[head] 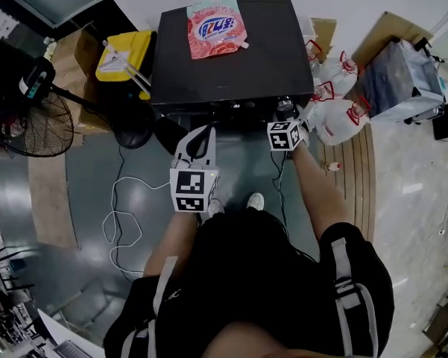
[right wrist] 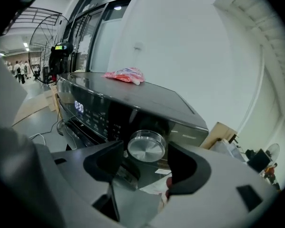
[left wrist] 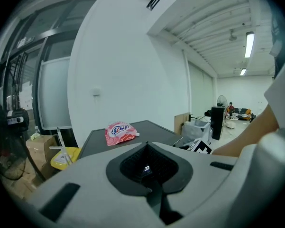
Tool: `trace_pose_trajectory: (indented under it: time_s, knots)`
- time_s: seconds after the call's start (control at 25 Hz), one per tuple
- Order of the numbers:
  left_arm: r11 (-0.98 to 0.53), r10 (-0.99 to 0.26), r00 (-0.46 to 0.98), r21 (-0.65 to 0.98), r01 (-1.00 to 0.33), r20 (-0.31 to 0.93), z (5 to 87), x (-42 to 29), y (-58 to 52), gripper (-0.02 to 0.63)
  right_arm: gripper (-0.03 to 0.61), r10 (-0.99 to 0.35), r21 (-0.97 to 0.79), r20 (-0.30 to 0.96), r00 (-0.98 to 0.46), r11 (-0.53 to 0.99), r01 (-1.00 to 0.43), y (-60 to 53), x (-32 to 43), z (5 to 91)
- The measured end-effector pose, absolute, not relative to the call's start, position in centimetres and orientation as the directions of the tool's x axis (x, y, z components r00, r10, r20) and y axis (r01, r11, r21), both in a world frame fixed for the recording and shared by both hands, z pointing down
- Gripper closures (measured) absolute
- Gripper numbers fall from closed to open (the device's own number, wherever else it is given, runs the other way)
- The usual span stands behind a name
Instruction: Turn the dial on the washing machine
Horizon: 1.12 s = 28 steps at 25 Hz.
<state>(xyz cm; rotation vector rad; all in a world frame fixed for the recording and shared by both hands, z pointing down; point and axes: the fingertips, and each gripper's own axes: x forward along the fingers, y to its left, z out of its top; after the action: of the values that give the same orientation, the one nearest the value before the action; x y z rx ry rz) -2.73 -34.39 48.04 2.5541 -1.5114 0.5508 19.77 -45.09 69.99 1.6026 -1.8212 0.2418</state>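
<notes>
Right tool (right wrist: pixel 143 167) jaws wide, dial (right wrist: pixel 146 146) ahead between them, gaps both sides

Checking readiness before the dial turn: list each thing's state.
Dial: not gripped.
Right gripper: open, fingers not touching the dial.
Left gripper: shut, empty.
Display: lit.
Detergent pouch: lying flat on the washing machine.

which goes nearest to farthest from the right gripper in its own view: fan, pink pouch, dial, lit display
1. dial: straight ahead, on the front of the washing machine.
2. lit display: left along the front panel.
3. pink pouch: on the top, toward the back.
4. fan: far left, beyond the left end.
</notes>
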Motion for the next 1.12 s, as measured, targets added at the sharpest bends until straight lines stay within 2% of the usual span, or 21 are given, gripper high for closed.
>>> trace_pose_trajectory:
  time_s: [0.56,0.64,0.76,0.84,1.12]
  knots:
    - [-0.435,-0.842,0.377,-0.073,-0.897,0.386,48.9,-3.6,-34.1,0.618,0.325,-0.795,0.369,0.602,0.070,0.200,-0.908,-46.2,20.1,71.6]
    - [-0.434,-0.843,0.376,-0.071,-0.898,0.385,48.9,-3.6,-34.2,0.618,0.325,-0.795,0.305,0.606,0.036,0.191,-0.933,-46.2,20.2,71.8]
    - [-0.431,-0.844,0.377,-0.064,-0.900,0.382,48.9,-3.7,-34.3,0.618,0.325,-0.796,0.016,0.598,-0.090,0.124,-0.992,-46.3,20.5,72.0]
    - [-0.431,-0.843,0.379,-0.057,-0.901,0.382,48.9,-3.6,-34.3,0.618,0.325,-0.804,-0.095,0.580,-0.136,0.099,-0.991,-46.3,20.5,71.9]
    - [-0.436,-0.842,0.385,-0.057,-0.898,0.378,48.8,-3.1,-33.9,0.618,0.325,-0.809,-0.097,0.572,-0.138,0.100,-0.990,-46.2,20.6,71.9]
